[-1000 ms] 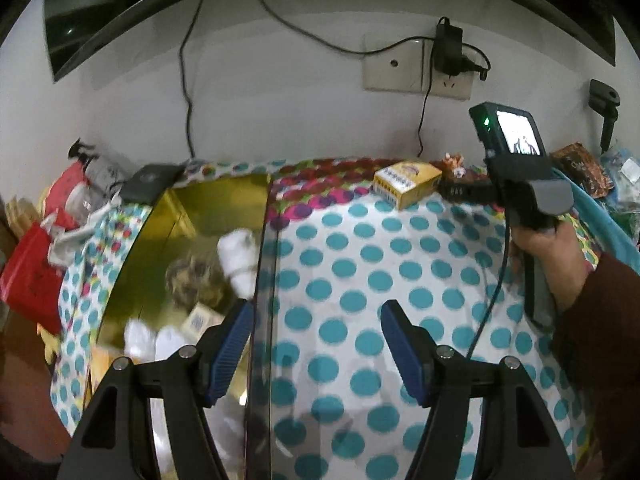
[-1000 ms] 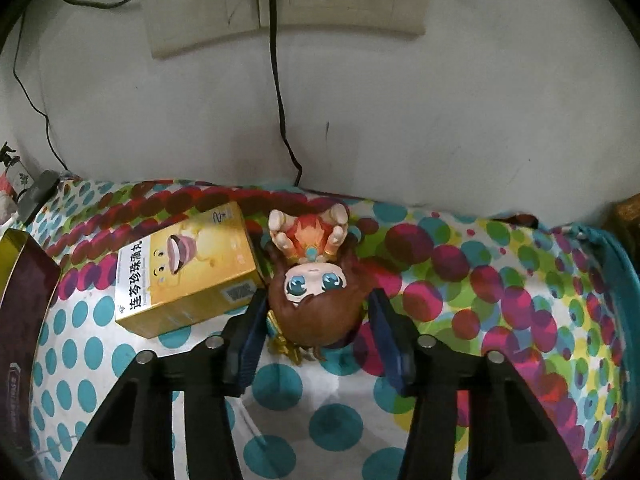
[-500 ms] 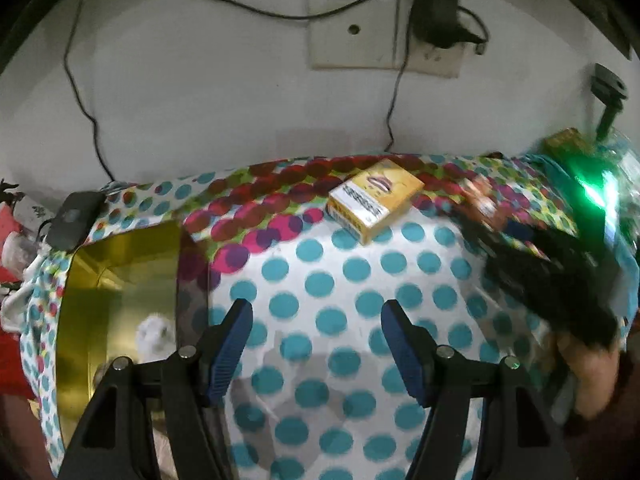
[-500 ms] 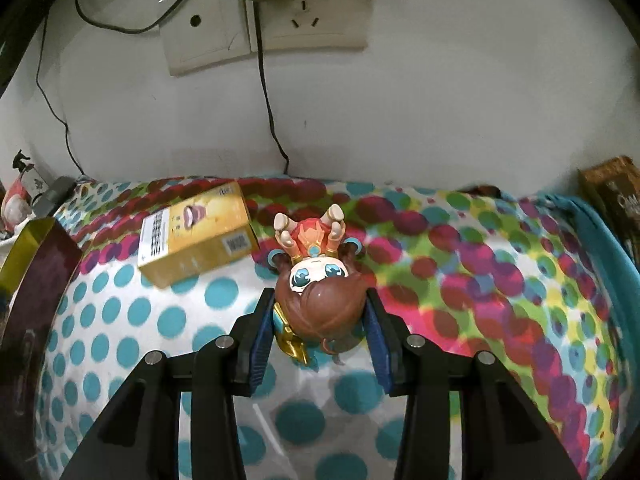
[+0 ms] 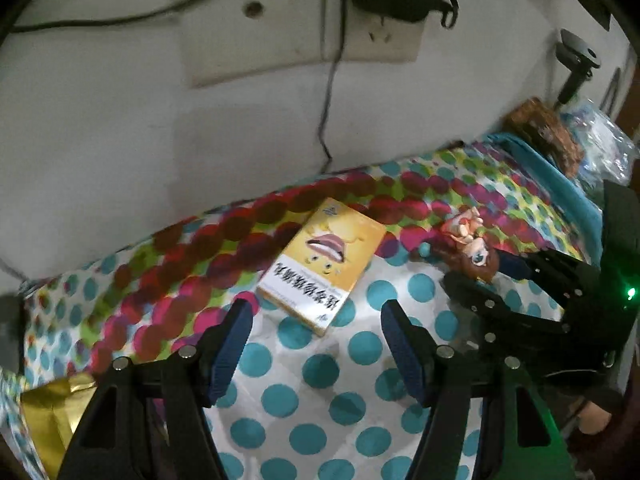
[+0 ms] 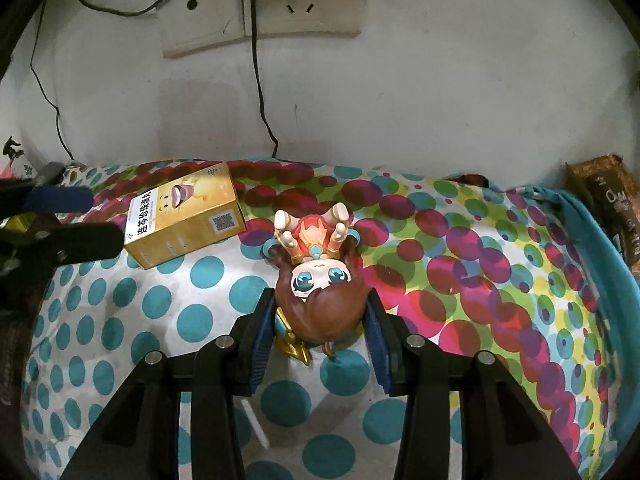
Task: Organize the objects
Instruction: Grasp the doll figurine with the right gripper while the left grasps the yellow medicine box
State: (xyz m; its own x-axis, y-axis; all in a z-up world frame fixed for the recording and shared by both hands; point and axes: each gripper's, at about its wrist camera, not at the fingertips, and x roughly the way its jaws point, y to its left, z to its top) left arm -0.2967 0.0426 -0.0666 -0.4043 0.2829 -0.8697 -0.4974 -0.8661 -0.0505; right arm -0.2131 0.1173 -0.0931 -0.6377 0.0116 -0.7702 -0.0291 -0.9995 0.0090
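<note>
A small figurine (image 6: 316, 256) with a big brown-haired head and orange outfit lies on its back on the dotted tablecloth (image 6: 460, 280). My right gripper (image 6: 320, 304) is shut on its head, both blue pads pressed against the hair. A yellow medicine box (image 5: 324, 260) lies flat just left of the figurine (image 5: 472, 248). My left gripper (image 5: 316, 312) is open, its fingertips just short of the box's near edge, nothing between them. In the right wrist view the yellow box (image 6: 184, 216) sits at upper left with the left gripper's fingers (image 6: 80, 244) beside it.
A gold box (image 5: 48, 404) shows at the lower left corner. The wall stands close behind, with sockets (image 6: 308, 4) and a hanging cable (image 6: 260, 92). A brown packet (image 6: 612, 208) and a teal cloth edge (image 6: 592, 232) lie at the right.
My left gripper swung right, from over the gold box to the yellow box. The right gripper's pads closed onto the figurine's head and drew back slightly from the wall.
</note>
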